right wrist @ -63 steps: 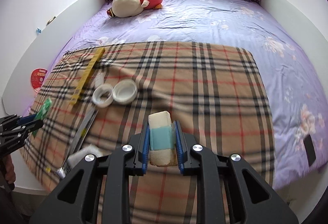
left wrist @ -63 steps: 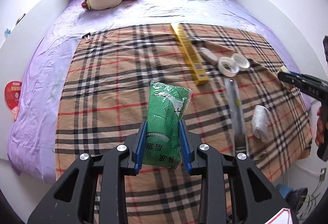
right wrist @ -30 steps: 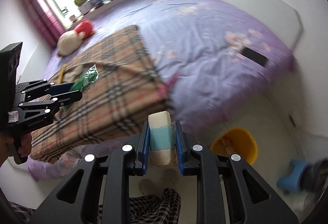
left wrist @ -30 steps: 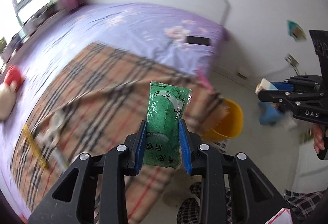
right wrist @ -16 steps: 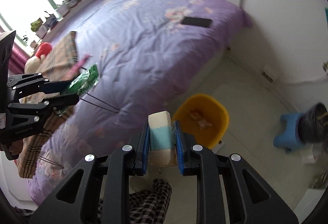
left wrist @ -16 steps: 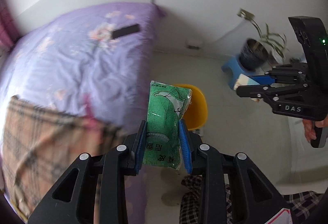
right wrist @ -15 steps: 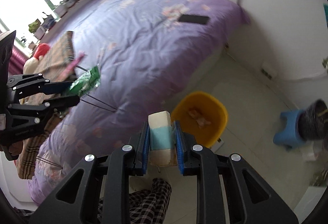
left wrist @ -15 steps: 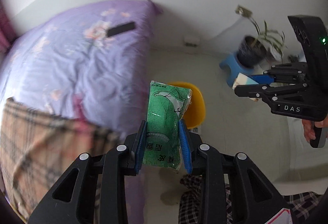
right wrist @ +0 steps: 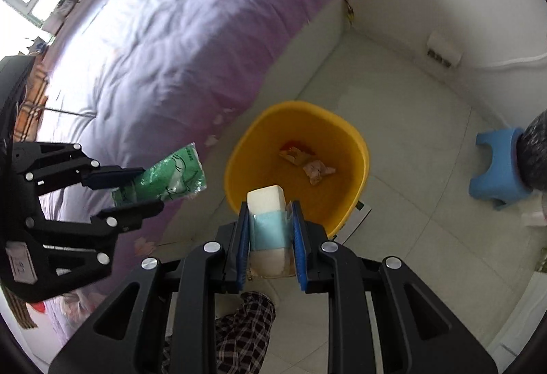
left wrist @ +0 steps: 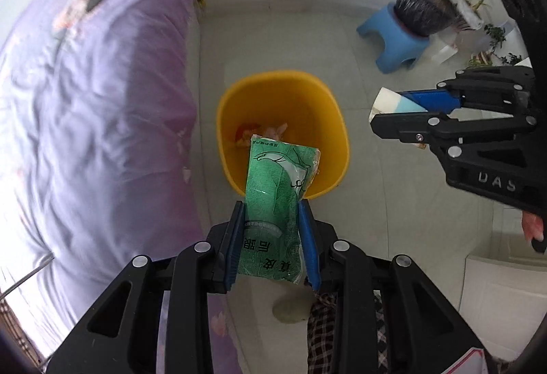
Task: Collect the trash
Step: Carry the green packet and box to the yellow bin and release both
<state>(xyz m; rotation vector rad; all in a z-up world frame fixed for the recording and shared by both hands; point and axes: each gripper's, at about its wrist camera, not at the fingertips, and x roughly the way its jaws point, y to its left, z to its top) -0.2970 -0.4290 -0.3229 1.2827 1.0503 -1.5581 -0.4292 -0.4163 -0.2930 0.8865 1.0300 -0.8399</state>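
Left wrist view: my left claw (left wrist: 271,239) clamps the green packet (left wrist: 278,203), now swung off the bed to hang over the yellow bin (left wrist: 336,120). My right claw (right wrist: 270,244) pinches the white-and-blue wad (right wrist: 267,220) at the bin's near rim. Both seem ready to drop.

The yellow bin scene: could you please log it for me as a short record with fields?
bin: yellow bin on the tiled floor beside the bed
bin contents: a few scraps of trash
left gripper: shut on green packet, over the near rim of the bin
right gripper: shut on white and blue pack
nearby: blue stool with potted plant
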